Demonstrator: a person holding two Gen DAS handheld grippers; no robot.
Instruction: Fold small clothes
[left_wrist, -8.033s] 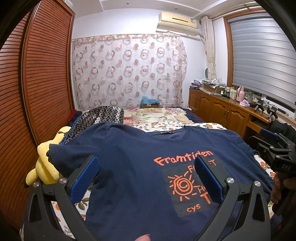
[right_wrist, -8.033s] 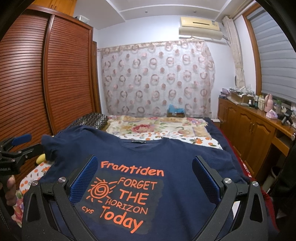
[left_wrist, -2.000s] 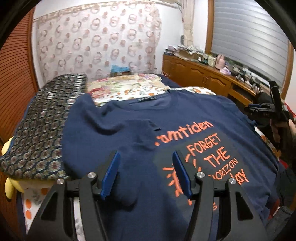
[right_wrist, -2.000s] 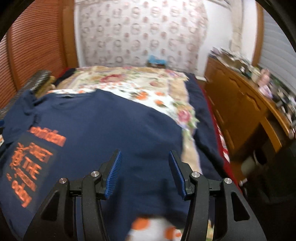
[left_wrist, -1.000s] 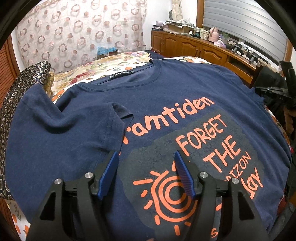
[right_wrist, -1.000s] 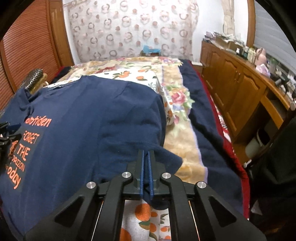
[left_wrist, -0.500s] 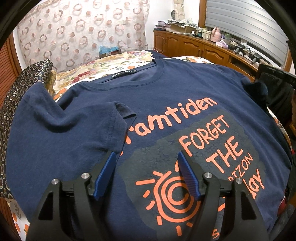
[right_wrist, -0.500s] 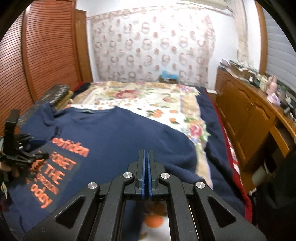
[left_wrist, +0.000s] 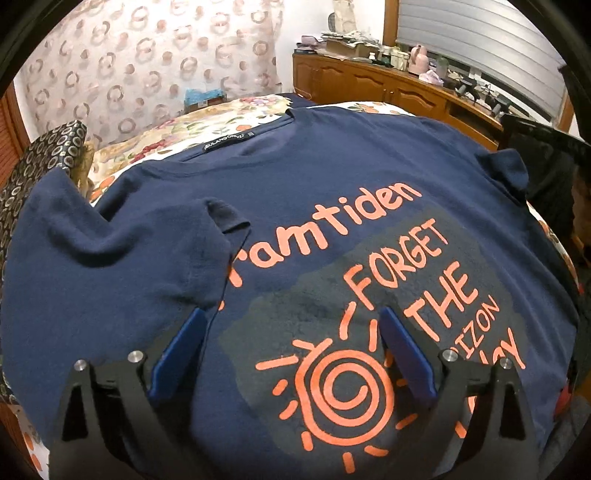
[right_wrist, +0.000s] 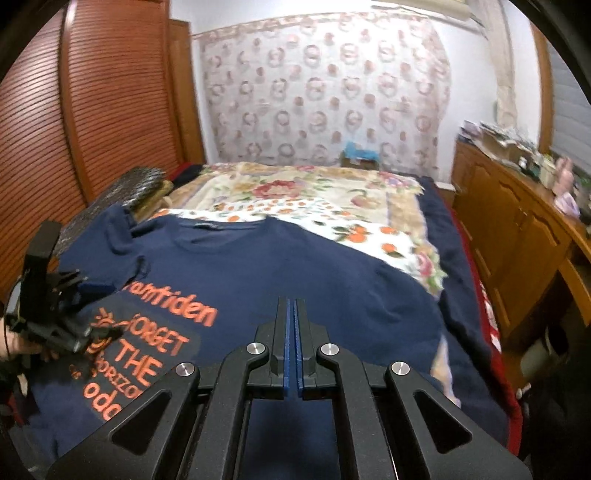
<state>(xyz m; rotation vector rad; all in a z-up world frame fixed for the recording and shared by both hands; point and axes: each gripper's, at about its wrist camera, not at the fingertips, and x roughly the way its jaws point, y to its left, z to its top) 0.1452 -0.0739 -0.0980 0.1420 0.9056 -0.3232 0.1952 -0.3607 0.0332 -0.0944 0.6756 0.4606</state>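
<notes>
Blue fingers (left_wrist: 181, 345) of the left gripper (left_wrist: 291, 325) are spreading wide above the shirt (left_wrist: 332, 177), nothing caught between them; its left sleeve (left_wrist: 155, 236) lies folded over the chest beside the print (left_wrist: 354, 332).

From the right wrist, the right gripper (right_wrist: 294, 306) has its pads pressed together over the shirt (right_wrist: 295, 269), which lies flat on the bed (right_wrist: 332, 199); whether any cloth is pinched I cannot tell.

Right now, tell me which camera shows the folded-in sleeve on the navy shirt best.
The left wrist view: the folded-in sleeve fills its left half, cuff edge sharp against the orange lettering on the navy shirt. The right wrist view shows the sleeve small, blurred, and partly hidden behind the left gripper.
</notes>
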